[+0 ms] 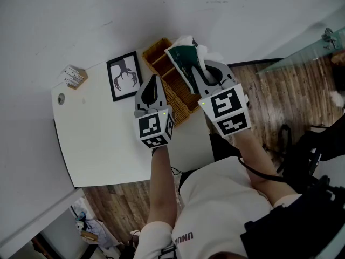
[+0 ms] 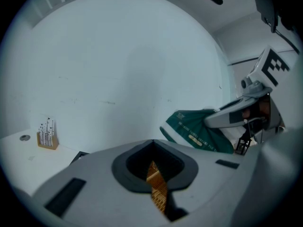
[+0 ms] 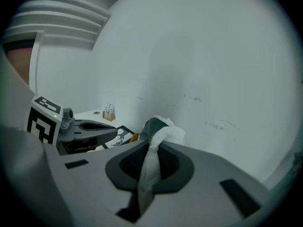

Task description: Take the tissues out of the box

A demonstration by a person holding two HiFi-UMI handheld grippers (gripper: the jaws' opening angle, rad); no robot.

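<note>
A green soft tissue pack [image 1: 182, 62] hangs in the air above the wicker basket [image 1: 173, 93], with white tissue [image 1: 200, 50] sticking out at its top. My right gripper [image 1: 194, 70] is shut on a strand of that white tissue [image 3: 150, 167], and the green pack [image 3: 152, 125] sits just past the jaw tips. My left gripper [image 1: 152, 81] is shut and holds nothing, level with the basket's left side and apart from the pack. From the left gripper view, the pack [image 2: 198, 129] is up to the right with the right gripper's finger [image 2: 232, 117] against it.
The compartmented basket stands at the far right corner of the white table [image 1: 102, 128], against the wall. A framed black-and-white picture [image 1: 125, 75] lies left of it, and a small wooden card holder [image 1: 74, 76] sits further left. Wood floor and a glass panel [image 1: 302, 53] lie to the right.
</note>
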